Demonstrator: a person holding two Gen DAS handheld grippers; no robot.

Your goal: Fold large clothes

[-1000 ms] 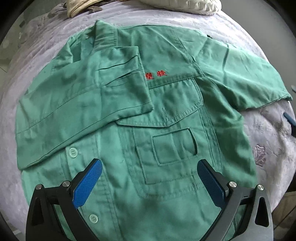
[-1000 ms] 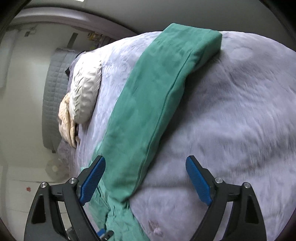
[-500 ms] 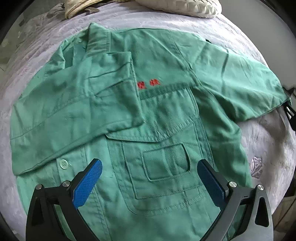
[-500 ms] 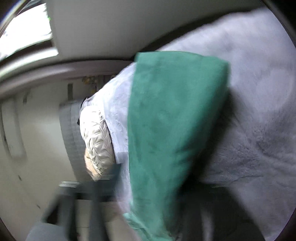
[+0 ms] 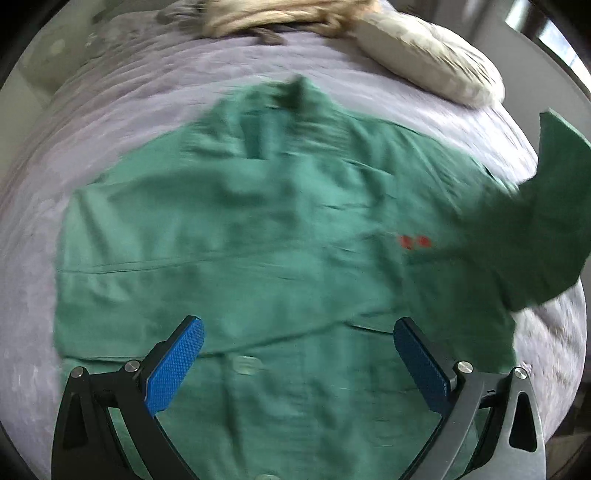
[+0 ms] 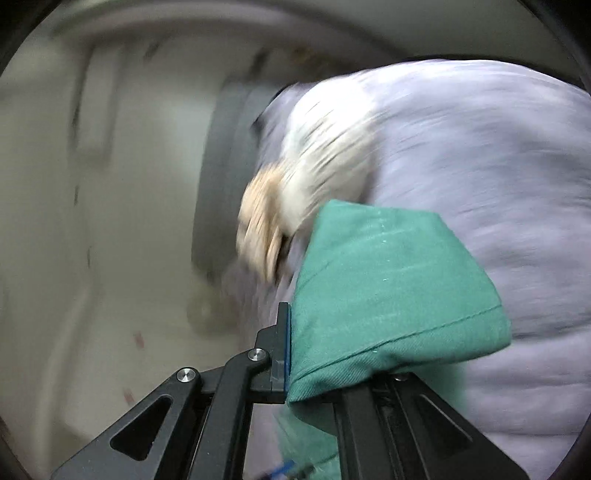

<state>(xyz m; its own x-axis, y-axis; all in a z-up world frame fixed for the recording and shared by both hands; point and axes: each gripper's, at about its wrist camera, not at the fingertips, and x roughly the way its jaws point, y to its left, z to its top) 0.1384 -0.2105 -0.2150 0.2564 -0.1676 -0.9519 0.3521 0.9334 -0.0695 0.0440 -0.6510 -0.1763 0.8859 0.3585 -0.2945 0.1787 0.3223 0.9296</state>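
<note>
A green work shirt [image 5: 280, 258] with red embroidered marks lies spread on a lilac bed cover [image 5: 110, 110], its left sleeve folded across the chest. My left gripper [image 5: 299, 354] is open and empty above the shirt's lower front. My right gripper [image 6: 314, 354] is shut on the cuff of the right sleeve [image 6: 388, 288] and holds it up off the bed. That lifted sleeve [image 5: 546, 221] also shows at the right edge of the left wrist view. Both views are motion-blurred.
A white quilted pillow [image 5: 436, 66] and a beige cloth [image 5: 266, 18] lie at the head of the bed. They also show in the right wrist view, with the pillow [image 6: 325, 158] against a grey headboard [image 6: 229, 177]. The bed edge drops off at the right.
My right gripper has closed on the right sleeve's cuff and lifted it off the bed. My left gripper has shifted left and back over the shirt, staying open.
</note>
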